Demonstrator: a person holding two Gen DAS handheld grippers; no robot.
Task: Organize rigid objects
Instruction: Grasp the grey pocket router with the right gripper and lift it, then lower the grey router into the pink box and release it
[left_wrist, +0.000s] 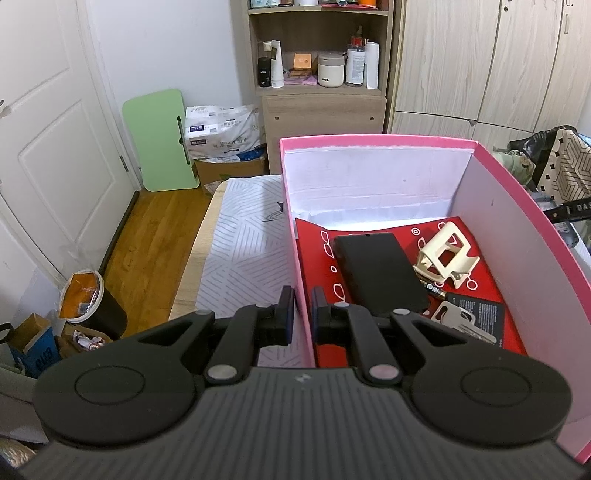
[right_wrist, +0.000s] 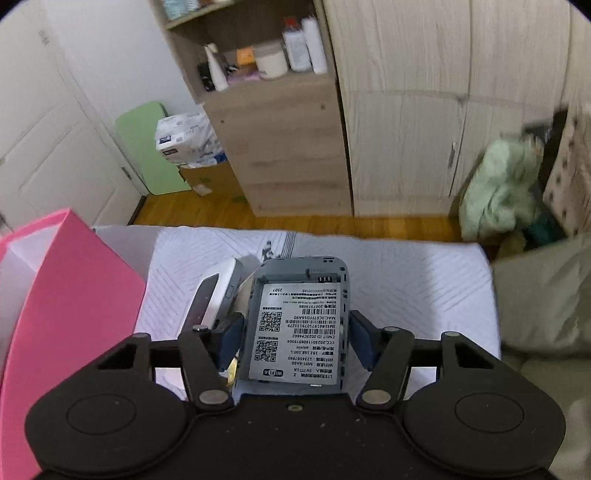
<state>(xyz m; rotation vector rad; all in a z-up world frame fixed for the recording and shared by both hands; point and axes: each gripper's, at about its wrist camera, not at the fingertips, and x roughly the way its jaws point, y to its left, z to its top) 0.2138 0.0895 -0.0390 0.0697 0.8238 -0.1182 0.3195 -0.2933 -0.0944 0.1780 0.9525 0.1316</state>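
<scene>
Left wrist view. The left gripper (left_wrist: 299, 314) is clamped on the near wall of the pink box (left_wrist: 517, 192), 1 finger outside and 1 inside, so its jaws stand narrow with only the thin wall between them. Inside, on a red liner (left_wrist: 317, 251), lie a black slab-shaped device (left_wrist: 380, 273), a cream plastic holder (left_wrist: 447, 254), a metal key (left_wrist: 454, 317) and a dark printed card (left_wrist: 480, 314). The box rests on a white patterned cover (left_wrist: 243, 251). This hand appears to steady the box.

Right wrist view. The right gripper (right_wrist: 295, 339) straddles a grey pocket Wi-Fi device (right_wrist: 299, 317) whose back cover is off, exposing a label with 2 QR codes. Its jaws stand about mid-width; the left pad seems against the device's edge, while a slight gap shows at the right, so a firm hold cannot be confirmed. The device's long axis runs along the fingers, away from the camera, its rounded end pointing at the wardrobe (right_wrist: 424, 110). A silver-white cover piece (right_wrist: 218, 291) leans just beside it.

Step in hand, as judged: picking up the device for the box. The next move calls for a secure squeeze, then a carry leftward over the pink wall.
</scene>
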